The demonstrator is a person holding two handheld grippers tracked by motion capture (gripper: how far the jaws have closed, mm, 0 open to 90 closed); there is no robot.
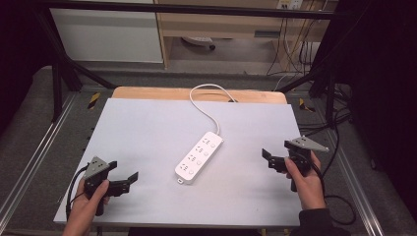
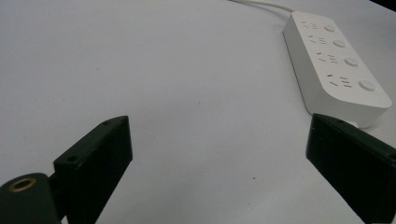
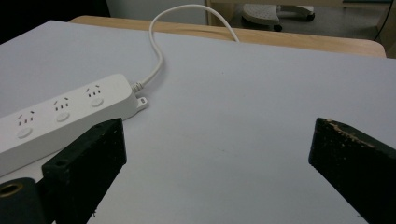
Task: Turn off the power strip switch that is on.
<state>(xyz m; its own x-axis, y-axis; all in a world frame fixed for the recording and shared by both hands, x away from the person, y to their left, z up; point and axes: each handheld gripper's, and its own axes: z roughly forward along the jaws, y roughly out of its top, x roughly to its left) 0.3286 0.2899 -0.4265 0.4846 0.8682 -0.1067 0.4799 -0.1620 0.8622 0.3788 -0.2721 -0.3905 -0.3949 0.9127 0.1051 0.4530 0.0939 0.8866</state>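
Observation:
A white power strip (image 1: 199, 156) with several sockets and round buttons lies diagonally in the middle of the pale table sheet (image 1: 147, 128). Its white cable (image 1: 212, 115) loops off the far edge. My left gripper (image 1: 123, 170) is held near the front left, open and empty, pointing right toward the strip. My right gripper (image 1: 269, 158) is held at the right, open and empty, pointing left. In the left gripper view, the strip (image 2: 336, 60) lies ahead of the right jaw of the gripper (image 2: 219, 140). In the right gripper view, the strip (image 3: 60, 119) and cable (image 3: 159, 51) lie beyond the left jaw of the gripper (image 3: 217, 140).
A wooden tabletop edge (image 1: 147, 93) shows behind the sheet. Black frame bars (image 1: 64, 64) stand at both back corners. Loose cables (image 1: 339, 128) hang off the right side. A chair base (image 1: 199, 42) sits on the floor beyond.

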